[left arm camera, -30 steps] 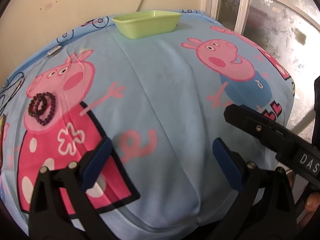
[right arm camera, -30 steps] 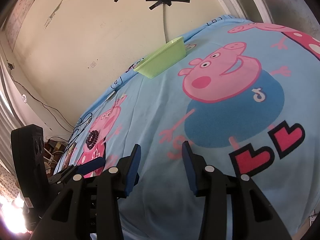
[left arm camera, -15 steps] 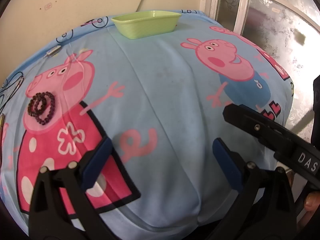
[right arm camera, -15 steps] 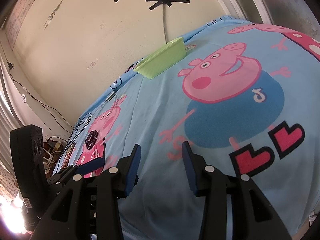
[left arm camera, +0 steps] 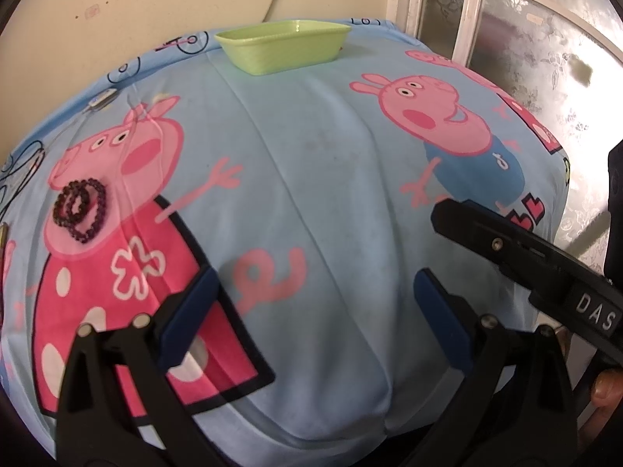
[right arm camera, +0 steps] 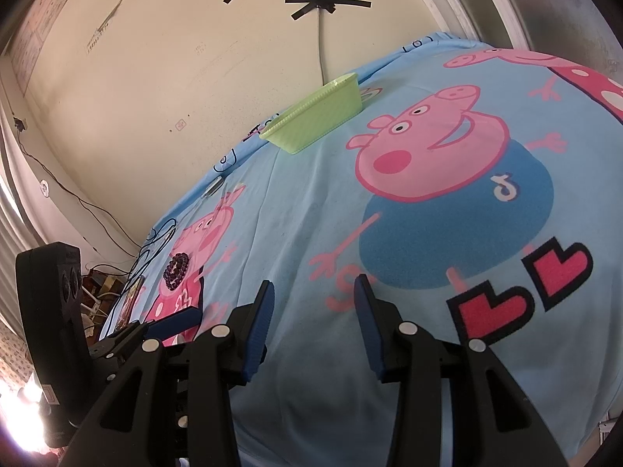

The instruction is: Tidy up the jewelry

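Left wrist view
- Left gripper [left arm camera: 311, 303]: jaws spread wide, nothing between the blue pads, poised above the light blue cartoon-pig bedsheet [left arm camera: 311, 179].
- Dark purple beaded bracelets [left arm camera: 80, 210]: coiled in a small pile on the pink pig print, far left, well apart from both grippers.
- Light green shallow plastic tray [left arm camera: 282, 44]: at the far edge of the sheet, near the cream wall; contents hidden by its wall.
- Right gripper [left arm camera: 506, 245]: seen side-on at right edge; jaw gap not readable here.

Right wrist view
- Right gripper [right arm camera: 313, 319]: pads parted by a narrow gap, pinching nothing, over bare sheet [right arm camera: 389, 369].
- Bracelets [right arm camera: 176, 270]: far left on the pig print.
- Tray [right arm camera: 315, 120]: beside the wall, upright.
- Left gripper [right arm camera: 171, 321]: low left, one blue pad showing.
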Motion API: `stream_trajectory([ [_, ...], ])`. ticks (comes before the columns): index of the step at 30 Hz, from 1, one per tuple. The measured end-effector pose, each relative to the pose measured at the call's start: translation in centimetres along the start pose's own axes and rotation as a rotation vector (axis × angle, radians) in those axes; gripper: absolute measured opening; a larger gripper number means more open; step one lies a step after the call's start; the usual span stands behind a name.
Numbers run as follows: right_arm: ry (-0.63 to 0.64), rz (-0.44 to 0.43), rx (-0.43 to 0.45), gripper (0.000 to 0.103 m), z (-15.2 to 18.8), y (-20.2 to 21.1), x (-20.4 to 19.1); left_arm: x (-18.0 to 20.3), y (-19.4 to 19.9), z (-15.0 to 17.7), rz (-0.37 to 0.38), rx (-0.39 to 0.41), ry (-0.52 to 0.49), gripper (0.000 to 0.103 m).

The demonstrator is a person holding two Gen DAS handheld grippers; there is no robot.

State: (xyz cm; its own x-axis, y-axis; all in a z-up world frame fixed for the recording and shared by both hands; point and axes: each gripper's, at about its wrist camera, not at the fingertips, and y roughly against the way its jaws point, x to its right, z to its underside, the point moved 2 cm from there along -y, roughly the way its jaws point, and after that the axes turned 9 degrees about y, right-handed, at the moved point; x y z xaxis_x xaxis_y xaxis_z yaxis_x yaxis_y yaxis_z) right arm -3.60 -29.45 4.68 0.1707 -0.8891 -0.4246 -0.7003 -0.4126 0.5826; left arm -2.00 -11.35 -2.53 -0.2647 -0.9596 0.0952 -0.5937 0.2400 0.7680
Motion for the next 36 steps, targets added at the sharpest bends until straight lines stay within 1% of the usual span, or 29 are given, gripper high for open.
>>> stream_trajectory([
  [7, 0.024, 0.022, -0.008, 0.018, -0.1, -0.1, -0.3, -0.2, 0.1, 0.0, 0.009, -0.003, -0.014, 0.097],
  [10, 0.058, 0.079, -0.011, 0.018, -0.2, 0.1, -0.7, -0.7, 0.3, -0.1, 0.038, -0.005, 0.003, 0.097],
  [12, 0.064, 0.097, 0.003, 0.018, -0.3, 0.3, -0.7, -1.2, 0.8, 0.0, 0.067, 0.002, 0.026, 0.097],
  [14, 0.073, 0.108, 0.024, 0.018, -0.7, 0.7, -0.6, -1.9, 1.4, 0.0, 0.074, 0.023, 0.041, 0.097],
  [18, 0.126, 0.095, 0.026, 0.018, -1.2, 0.6, -1.3, -4.5, 3.3, 0.5, 0.071, 0.108, 0.055, 0.097],
  [19, 0.138, 0.087, 0.02, 0.018, -1.3, 0.4, -1.7, -5.5, 3.7, 0.6, 0.079, 0.118, 0.068, 0.097],
  [21, 0.176, 0.068, 0.002, 0.018, -1.5, -0.3, -2.6, -8.3, 4.5, 0.5, 0.089, 0.122, 0.129, 0.097],
  [24, 0.254, 0.025, -0.032, 0.018, -2.0, -1.8, -4.5, -12.9, 5.3, -0.3, 0.045, 0.114, 0.221, 0.086],
  [25, 0.286, 0.0, -0.05, 0.018, -2.4, -2.7, -5.6, -14.1, 5.4, -0.6, 0.03, 0.112, 0.244, 0.08],
  [26, 0.306, -0.023, -0.066, 0.018, -2.6, -3.4, -6.4, -15.4, 5.5, -1.0, 0.016, 0.109, 0.269, 0.07],
  [27, 0.327, -0.052, -0.085, 0.018, -2.8, -4.3, -7.4, -16.7, 5.4, -1.5, 0.003, 0.101, 0.294, 0.066],
  [29, 0.373, -0.103, -0.125, 0.017, -3.3, -6.1, -9.4, -18.3, 5.2, -2.2, 0.012, 0.088, 0.339, 0.054],
  [31, 0.42, -0.163, -0.181, 0.01, -3.7, -8.5, -11.9, -19.5, 4.7, -3.1, 0.029, 0.084, 0.367, 0.051],
  [33, 0.449, -0.203, -0.213, 0.003, -4.0, -10.1, -13.7, -19.7, 4.4, -4.0, 0.025, 0.088, 0.355, 0.049],
  [34, 0.462, -0.215, -0.226, 0.0, -4.1, -10.9, -14.5, -19.8, 4.1, -4.4, 0.015, 0.088, 0.343, 0.046],
  [35, 0.478, -0.227, -0.241, 0.0, -4.4, -12.0, -15.4, -19.8, 3.7, -4.8, 0.006, 0.085, 0.337, 0.041],
  [36, 0.488, -0.233, -0.253, 0.0, -4.6, -12.7, -16.0, -20.0, 3.2, -5.2, -0.01, 0.079, 0.334, 0.04],
])
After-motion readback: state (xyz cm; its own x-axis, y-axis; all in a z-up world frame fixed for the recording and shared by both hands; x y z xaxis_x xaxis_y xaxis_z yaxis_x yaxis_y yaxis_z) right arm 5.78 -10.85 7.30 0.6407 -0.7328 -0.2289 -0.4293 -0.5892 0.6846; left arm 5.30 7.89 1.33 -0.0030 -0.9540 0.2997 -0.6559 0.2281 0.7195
